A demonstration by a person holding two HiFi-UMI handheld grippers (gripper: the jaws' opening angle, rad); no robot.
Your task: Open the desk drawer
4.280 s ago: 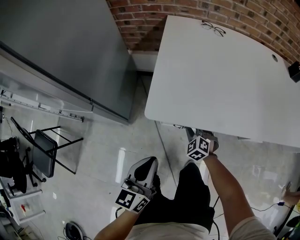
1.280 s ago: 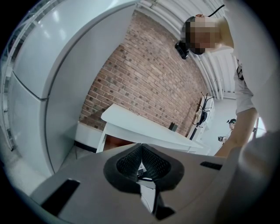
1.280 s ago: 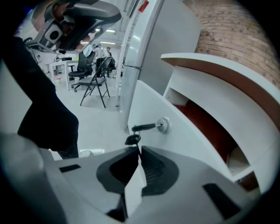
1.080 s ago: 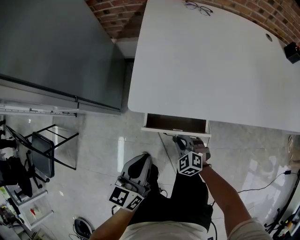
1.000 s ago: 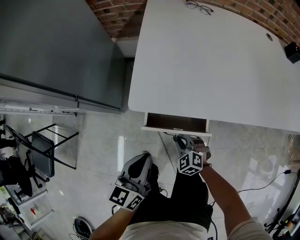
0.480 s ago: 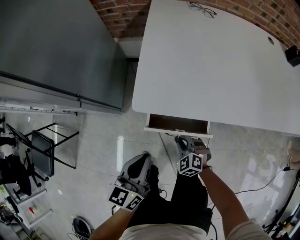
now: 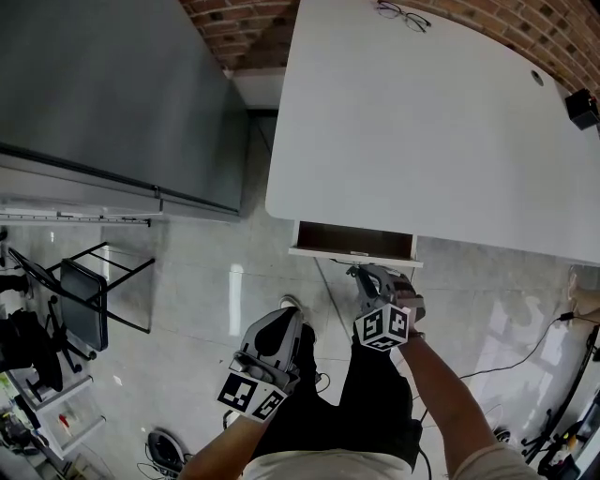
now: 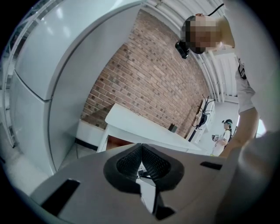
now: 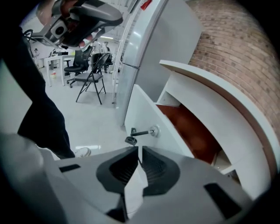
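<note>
Right tool (image 9: 139, 149) closed, empty, near drawer (image 9: 143, 113)

A black folding chair (image 7: 86, 305) stands on the glossy floor (image 7: 206, 281), and eyeglasses (image 7: 401, 13) lie near the brick wall (image 7: 248, 28).

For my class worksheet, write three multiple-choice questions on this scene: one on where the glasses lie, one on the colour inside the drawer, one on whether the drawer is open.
1. Where are the glasses?
A) on a windowsill
B) at the desk's far edge, near the brick wall
C) in a box
2. What colour is the inside of the drawer?
A) blue
B) green
C) reddish brown
3. The drawer is:
A) pulled partly out
B) shut flush
C) taken right out

Answers: 1 B, they lie on the white top by the bricks; 2 C, the right gripper view shows it; 3 A, its front stands clear of the desk edge.
</note>
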